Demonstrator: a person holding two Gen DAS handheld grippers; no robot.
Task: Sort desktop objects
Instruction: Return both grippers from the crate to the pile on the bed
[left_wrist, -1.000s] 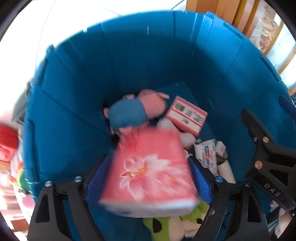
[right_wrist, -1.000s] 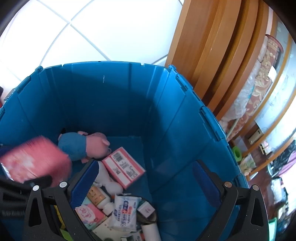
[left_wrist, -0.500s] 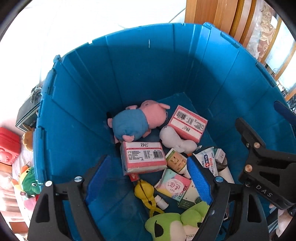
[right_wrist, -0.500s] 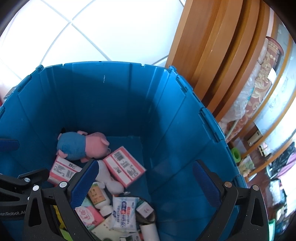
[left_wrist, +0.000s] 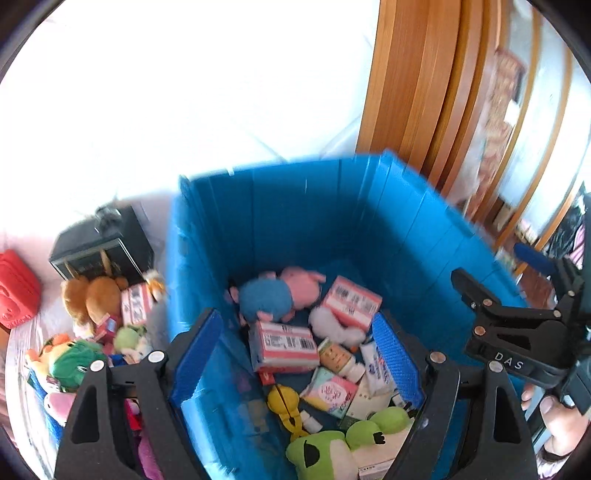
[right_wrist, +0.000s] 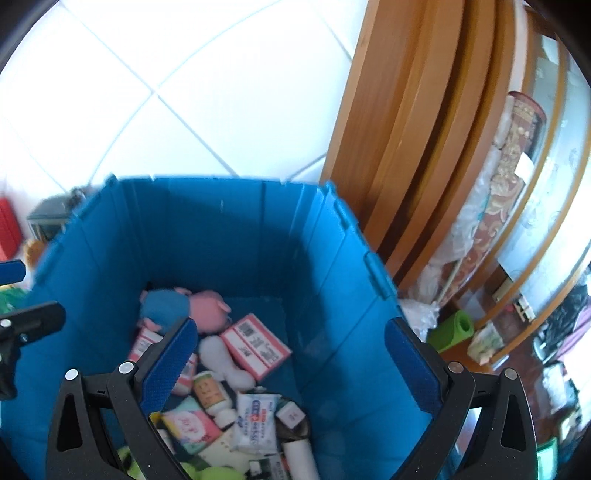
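A deep blue bin (left_wrist: 406, 218) (right_wrist: 332, 295) holds sorted items: a pink tissue pack (left_wrist: 284, 347) lying barcode up, a pink and blue pig plush (left_wrist: 280, 291) (right_wrist: 184, 306), a pink box (left_wrist: 351, 302) (right_wrist: 255, 347), a green frog plush (left_wrist: 343, 446), bottles and packets. My left gripper (left_wrist: 295, 354) is open and empty above the bin's left side. My right gripper (right_wrist: 291, 362) is open and empty above the bin's right half.
Left of the bin lie several plush toys (left_wrist: 92, 295), a small pink box (left_wrist: 136, 302), a black box (left_wrist: 99, 247) and a red case (left_wrist: 14, 288). A wooden cabinet (right_wrist: 424, 147) stands behind the bin. White tiled floor lies beyond.
My left gripper let go of the pink tissue pack, which dropped into the bin. Both grippers have since risen and pulled back, the left one swinging left toward the toys.
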